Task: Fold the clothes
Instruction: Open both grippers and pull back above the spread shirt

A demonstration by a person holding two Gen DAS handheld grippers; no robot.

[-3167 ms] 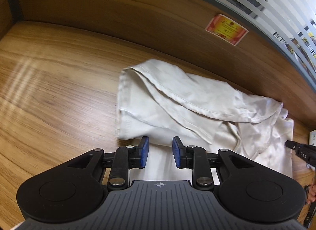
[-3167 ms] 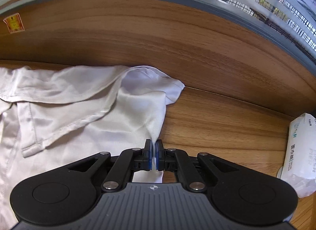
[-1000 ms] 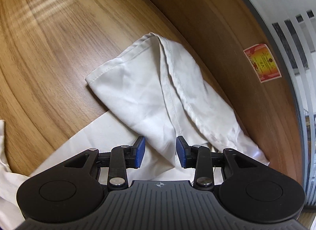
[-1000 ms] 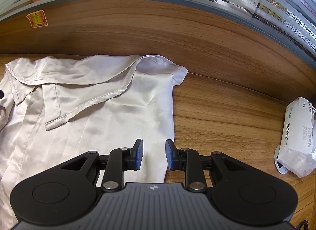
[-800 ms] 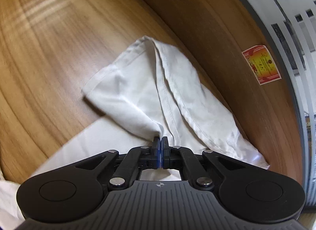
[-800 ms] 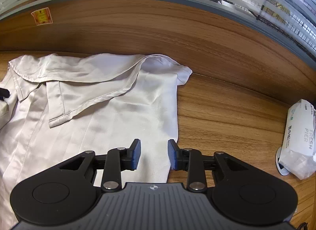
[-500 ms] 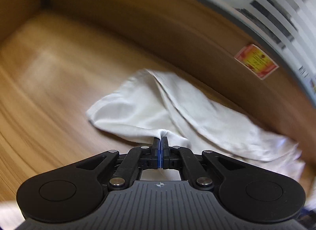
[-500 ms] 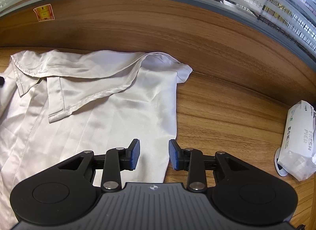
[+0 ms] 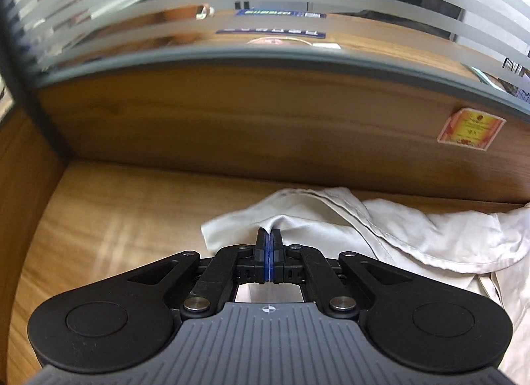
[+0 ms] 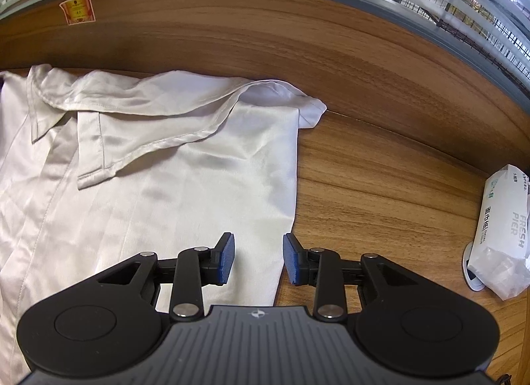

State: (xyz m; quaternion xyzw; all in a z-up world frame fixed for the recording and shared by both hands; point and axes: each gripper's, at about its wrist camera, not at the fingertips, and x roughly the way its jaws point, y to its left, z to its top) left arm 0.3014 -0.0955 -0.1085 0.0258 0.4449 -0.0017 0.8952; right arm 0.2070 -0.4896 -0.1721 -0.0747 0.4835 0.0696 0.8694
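A white satin shirt (image 10: 165, 179) lies spread on the wooden desk (image 10: 381, 193), collar toward the back panel. In the left wrist view my left gripper (image 9: 271, 236) is shut on a pinch of the shirt's sleeve (image 9: 298, 216), which rises in a small peak between the blue pads. The rest of that sleeve trails off to the right (image 9: 430, 236). In the right wrist view my right gripper (image 10: 258, 257) stands open just above the shirt's right side edge, with cloth under the gap and nothing pressed between the pads.
A wooden back panel (image 9: 265, 120) with a red-yellow sticker (image 9: 470, 128) and frosted striped glass runs behind the desk. A side wall (image 9: 20, 203) closes the left corner. A white wipes pack (image 10: 503, 229) lies at the far right.
My left gripper shut on the sleeve, then lifted it and rolled, so the view swung up toward the back panel and glass. My right gripper opened a little wider and stayed where it was.
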